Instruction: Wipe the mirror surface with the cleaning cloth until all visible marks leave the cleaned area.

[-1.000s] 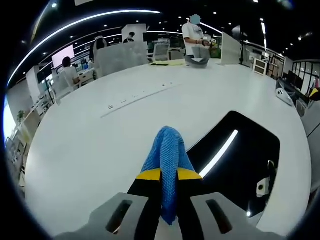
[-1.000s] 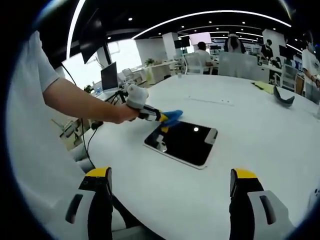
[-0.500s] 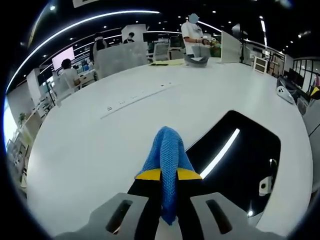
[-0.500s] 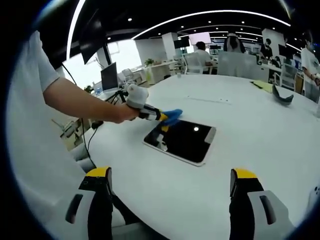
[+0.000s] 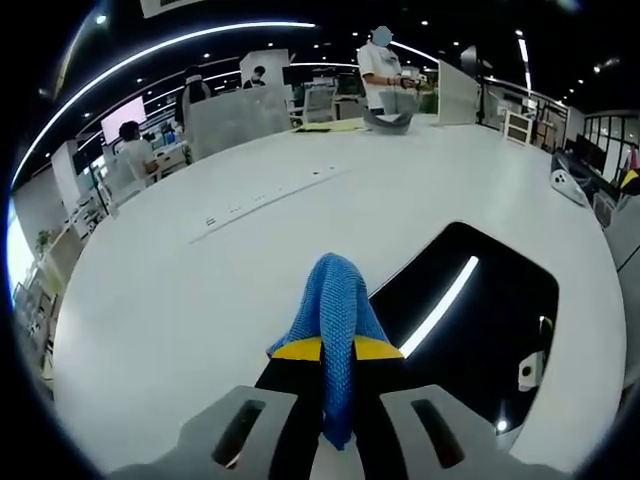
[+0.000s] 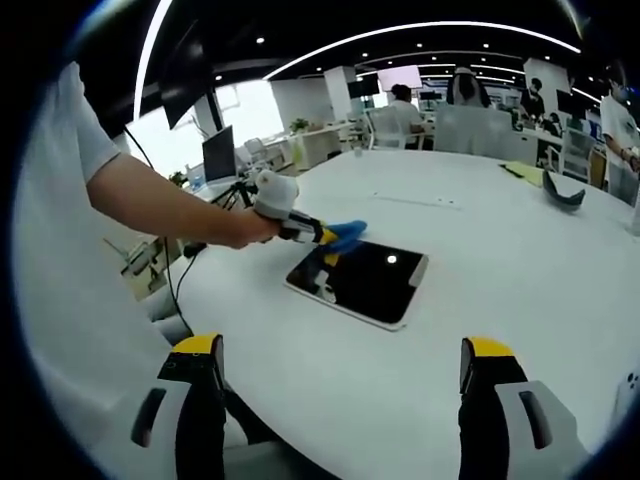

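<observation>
Over the last second very little changes: the left gripper holds its place at the near corner of the mirror, its jaws still closed on the blue cleaning cloth, and the small drift of the room in both views reads as hand sway, not as a stroke. In the left gripper view the cloth's folded tip sits over the white table right at the mirror's edge, with the dark glass stretching off to the right, so the wiping pass looks about to start, not under way (whether the cloth already touches the glass cannot be told). The right gripper hangs well back from the mirror, its jaws wide apart and holding nothing. Counted: one mirror, lying flat on the table; one cloth; two grippers. The mirror reflects ceiling lights, and no marks can be made out on it at this size.
</observation>
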